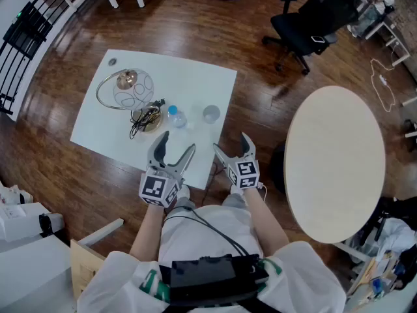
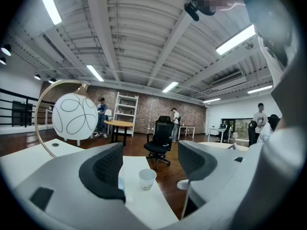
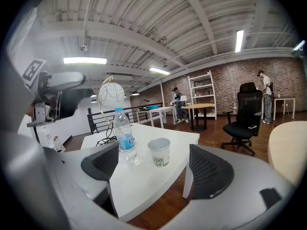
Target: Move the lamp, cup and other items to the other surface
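On the square white table (image 1: 117, 129) stand a globe lamp (image 1: 126, 89) on a curved brass arm, its coiled black cable (image 1: 144, 118), a clear water bottle (image 1: 175, 116) with a blue cap and a paper cup (image 1: 210, 113). Both grippers hover at the table's near edge. My left gripper (image 1: 176, 147) is open and empty; between its jaws I see the cup (image 2: 147, 179), with the lamp (image 2: 75, 116) to the left. My right gripper (image 1: 230, 145) is wide open and empty, the bottle (image 3: 124, 134) and cup (image 3: 159, 152) ahead of it.
A round beige table (image 1: 335, 162) stands to the right across a strip of wood floor. A black office chair (image 1: 311, 19) sits beyond it. White furniture (image 1: 26, 230) is at my lower left. People stand far off by shelves (image 2: 125, 113).
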